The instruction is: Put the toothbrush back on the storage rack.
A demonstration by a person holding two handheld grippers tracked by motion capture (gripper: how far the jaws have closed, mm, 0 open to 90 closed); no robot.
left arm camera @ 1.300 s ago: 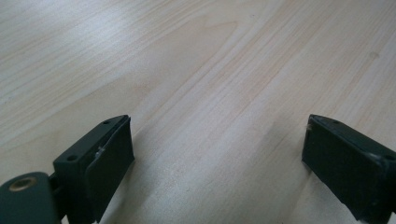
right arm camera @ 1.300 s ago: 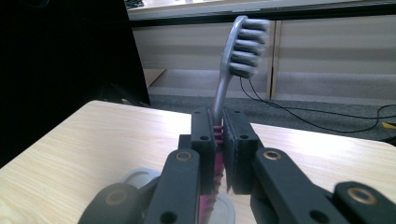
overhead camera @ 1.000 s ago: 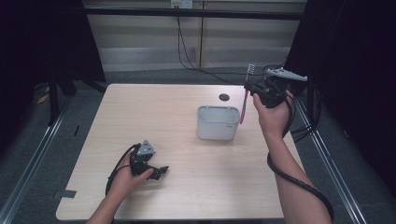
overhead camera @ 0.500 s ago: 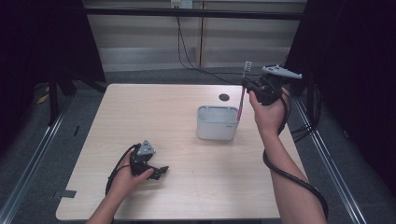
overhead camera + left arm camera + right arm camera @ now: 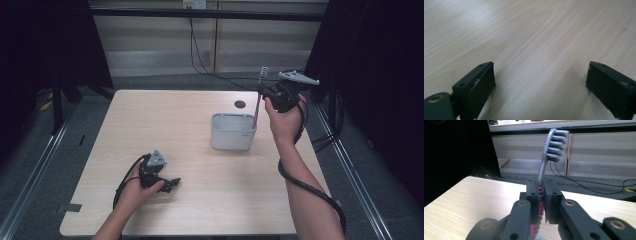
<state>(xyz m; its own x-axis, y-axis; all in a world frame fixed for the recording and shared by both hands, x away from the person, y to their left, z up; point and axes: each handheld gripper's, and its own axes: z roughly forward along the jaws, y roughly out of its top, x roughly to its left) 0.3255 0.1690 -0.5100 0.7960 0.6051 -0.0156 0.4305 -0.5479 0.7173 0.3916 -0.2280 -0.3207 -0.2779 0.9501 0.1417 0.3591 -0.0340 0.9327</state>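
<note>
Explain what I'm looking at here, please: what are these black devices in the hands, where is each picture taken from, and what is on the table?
A person sits at a wooden table and holds a handheld two-jaw gripper in each hand; there is no robot arm. The wide picture comes from a fixed camera above the person, looking forward and down. The other two come from small cameras riding on the grippers, looking along their black jaws.

The left gripper rests low on the table near the person, its jaws wide apart with bare wood between them. The right gripper is raised beside a white tub that stands on the table. Its jaws are clamped on a toothbrush with a pink handle, bristle head up. A small dark round spot sits in the tabletop behind the tub.
</note>
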